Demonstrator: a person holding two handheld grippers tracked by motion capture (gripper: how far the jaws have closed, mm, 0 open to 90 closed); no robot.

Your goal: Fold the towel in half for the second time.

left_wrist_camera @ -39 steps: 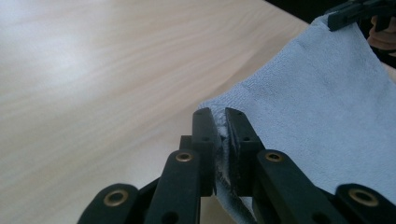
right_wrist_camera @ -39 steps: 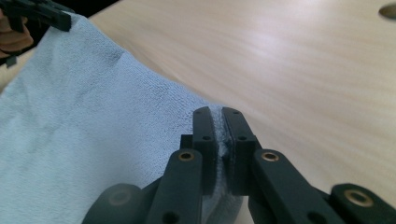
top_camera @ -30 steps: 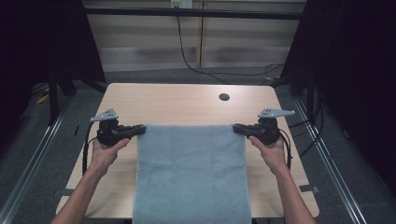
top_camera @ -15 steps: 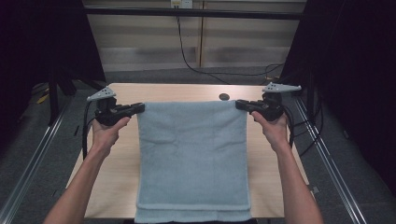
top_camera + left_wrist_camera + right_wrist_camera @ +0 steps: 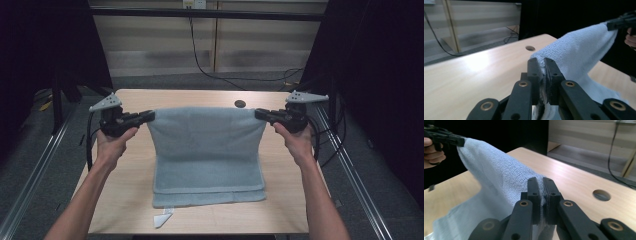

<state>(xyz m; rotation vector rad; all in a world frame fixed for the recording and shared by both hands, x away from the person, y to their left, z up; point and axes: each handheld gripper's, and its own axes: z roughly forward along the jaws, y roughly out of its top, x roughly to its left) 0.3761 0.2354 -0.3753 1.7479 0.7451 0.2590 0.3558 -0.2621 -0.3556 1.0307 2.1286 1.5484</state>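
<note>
Two corners of the light-blue towel (image 5: 207, 150) are pinched tight, left gripper (image 5: 148, 116) and right gripper (image 5: 260, 114) each clamped shut on one; I judge it soft, light, limp, best gripped at corners.

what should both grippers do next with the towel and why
Probably carry the held edge toward the person and lower it onto the near edge. The left gripper and right gripper each pinch a far corner of the light blue towel, lifted, its near part flat on the table.
</note>
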